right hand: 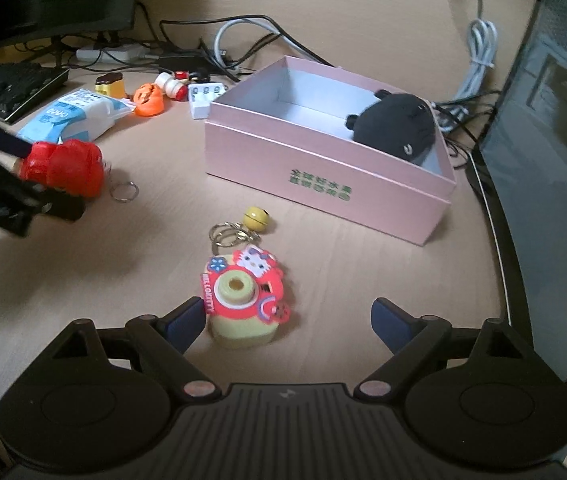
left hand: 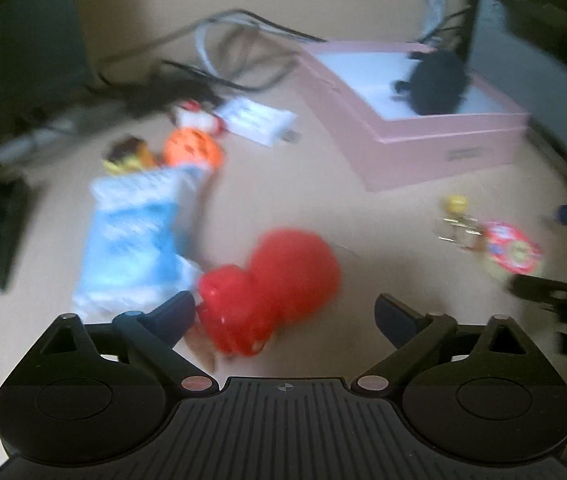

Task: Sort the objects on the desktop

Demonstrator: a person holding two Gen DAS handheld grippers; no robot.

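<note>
A red boxing-glove keychain (left hand: 271, 288) lies on the desk between my left gripper's (left hand: 285, 316) open jaws, near the left finger; it also shows in the right wrist view (right hand: 63, 166), with its ring (right hand: 124, 191) beside it. My right gripper (right hand: 288, 320) is open around a yellow and red Hello Kitty toy camera (right hand: 243, 300), close to the left finger. The camera's rings and yellow bell (right hand: 254, 217) lie just beyond. An open pink box (right hand: 323, 168) holds a black plush (right hand: 397, 126).
A blue and white tissue pack (right hand: 71, 114), orange pumpkin toy (right hand: 148, 100), pudding toy (right hand: 110, 83), small red and white figure (right hand: 171, 84) and white charger (right hand: 205, 98) lie at the back left. Cables (right hand: 243, 40) and monitors stand behind. A dark monitor (right hand: 555, 160) stands to the right.
</note>
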